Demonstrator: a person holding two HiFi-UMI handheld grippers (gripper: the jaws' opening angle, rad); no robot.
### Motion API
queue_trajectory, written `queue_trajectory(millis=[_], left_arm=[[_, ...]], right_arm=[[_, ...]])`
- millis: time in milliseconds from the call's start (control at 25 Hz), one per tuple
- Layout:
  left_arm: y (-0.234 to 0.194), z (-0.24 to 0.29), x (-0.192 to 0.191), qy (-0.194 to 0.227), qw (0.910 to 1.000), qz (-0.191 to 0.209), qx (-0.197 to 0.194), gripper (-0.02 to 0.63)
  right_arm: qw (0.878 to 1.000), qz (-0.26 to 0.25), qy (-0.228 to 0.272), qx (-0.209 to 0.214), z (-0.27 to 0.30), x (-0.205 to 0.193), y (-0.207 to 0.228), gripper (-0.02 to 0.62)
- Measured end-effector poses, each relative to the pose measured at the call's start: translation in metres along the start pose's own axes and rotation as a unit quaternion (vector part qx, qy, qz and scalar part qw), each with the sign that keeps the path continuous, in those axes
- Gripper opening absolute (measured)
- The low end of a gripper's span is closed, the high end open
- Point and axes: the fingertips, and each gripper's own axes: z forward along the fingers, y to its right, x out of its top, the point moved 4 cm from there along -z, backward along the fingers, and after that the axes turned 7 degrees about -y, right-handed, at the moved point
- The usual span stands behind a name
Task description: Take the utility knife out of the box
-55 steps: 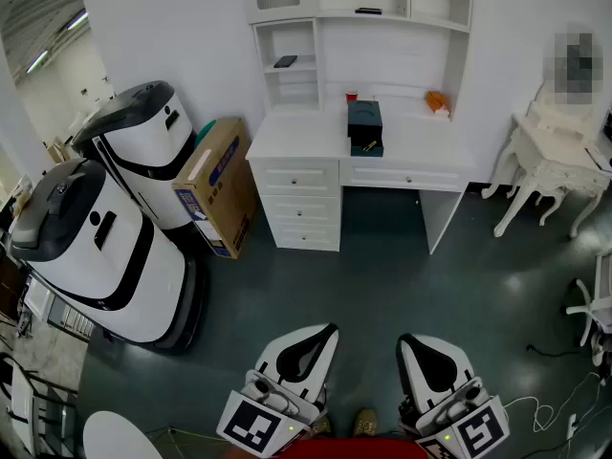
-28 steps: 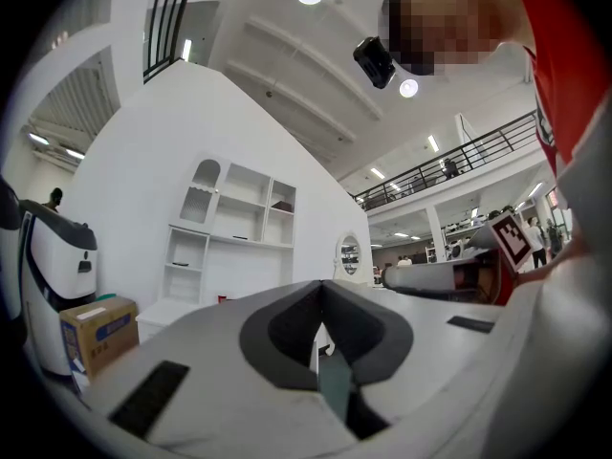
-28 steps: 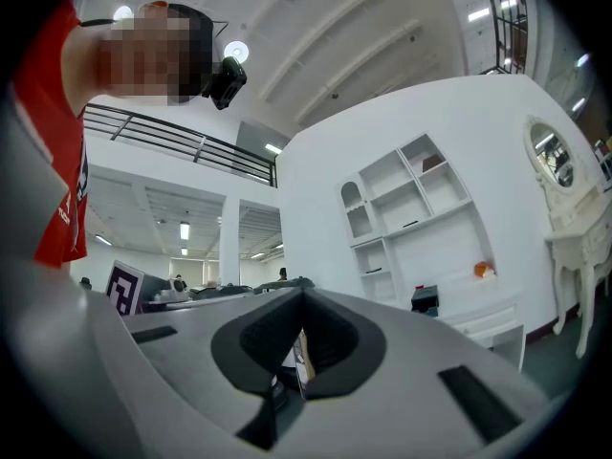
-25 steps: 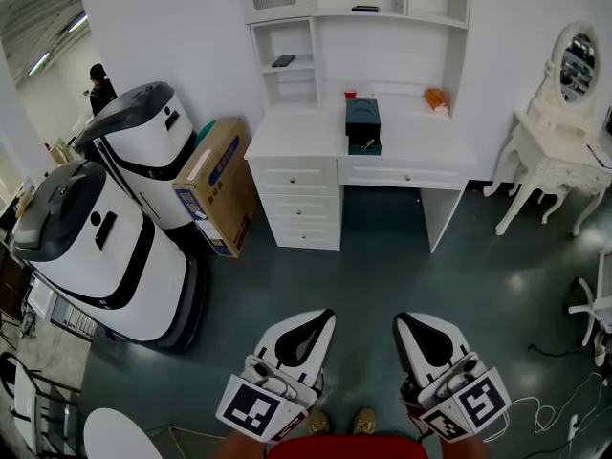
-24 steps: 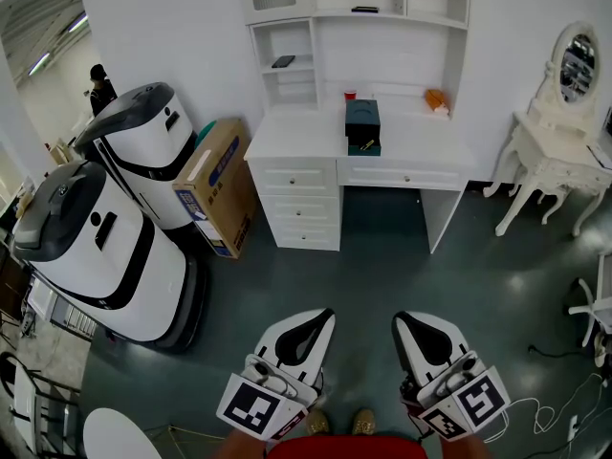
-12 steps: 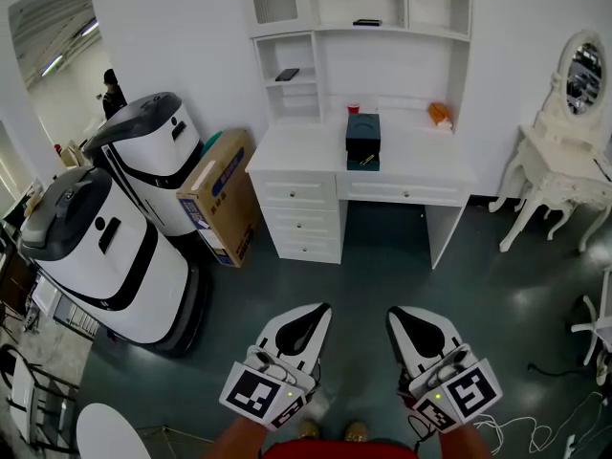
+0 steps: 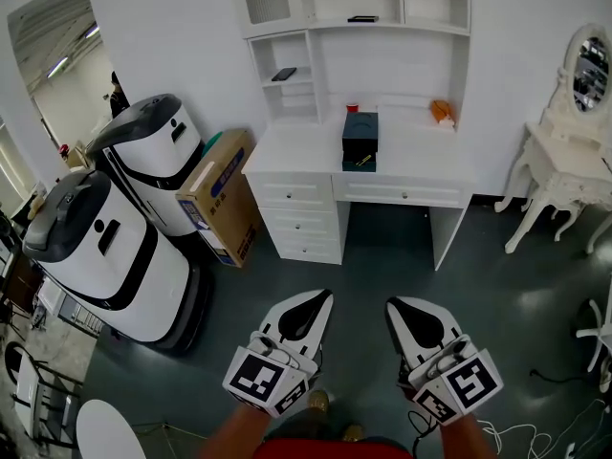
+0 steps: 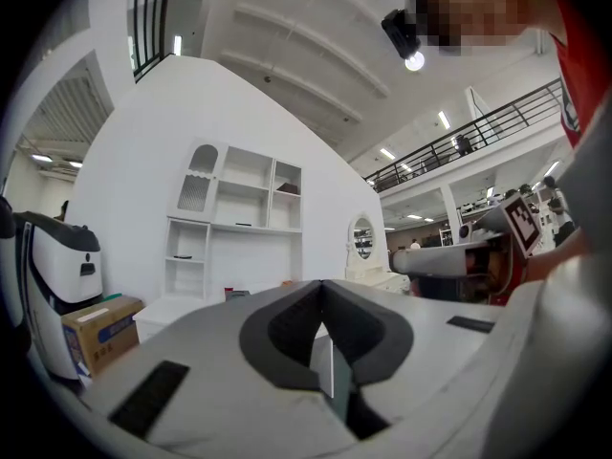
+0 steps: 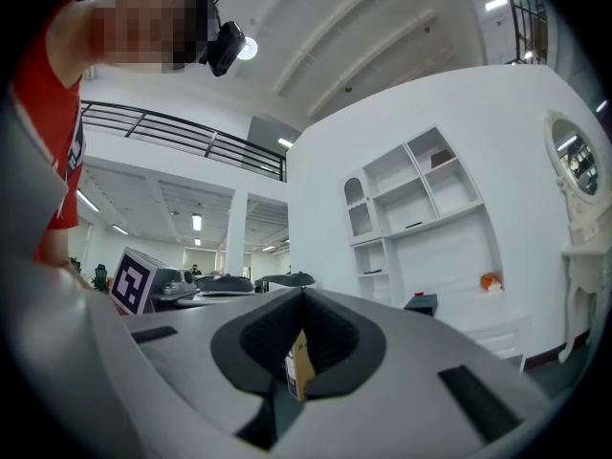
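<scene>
A dark box [image 7: 360, 134] stands far ahead on the white desk [image 7: 411, 161], and a small yellow item [image 7: 364, 160] shows at its near end. Both grippers hang low over the dark floor, well short of the desk. My left gripper [image 7: 323, 297] is shut and empty, its jaws meeting at the tip. My right gripper [image 7: 392, 304] is shut and empty too. The box is a small dark shape [image 8: 238, 295] above the jaws in the left gripper view. It also shows [image 9: 421, 302] in the right gripper view.
Two large white-and-black machines [image 7: 148, 151] [image 7: 105, 256] and a cardboard carton [image 7: 218, 194] stand left of the desk. A white dressing table [image 7: 564, 170] stands at the right. An orange item [image 7: 440, 113] and a red cup [image 7: 352, 107] sit on the desk. Cables [image 7: 535, 419] lie at the lower right.
The desk and box have come slightly nearer in the head view. Both grippers have moved forward together and stayed shut.
</scene>
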Motion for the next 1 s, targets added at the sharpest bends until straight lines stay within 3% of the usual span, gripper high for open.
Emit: queue_trajectory(millis=[360,1000], left_arm=[[-0.05,0.055,-0.014,0.004,1.0,-0.008,-0.002,0.008],[-0.222,0.213,-0.007,0.008,0.9984,0.0,-0.056,0.008]], right_arm=[[1.0,-0.006,-0.009,-0.008,0.053,-0.006,0.048,0.005],[0.999,-0.026,-0.016,-0.023,0.258,0.016,0.162,0.008]])
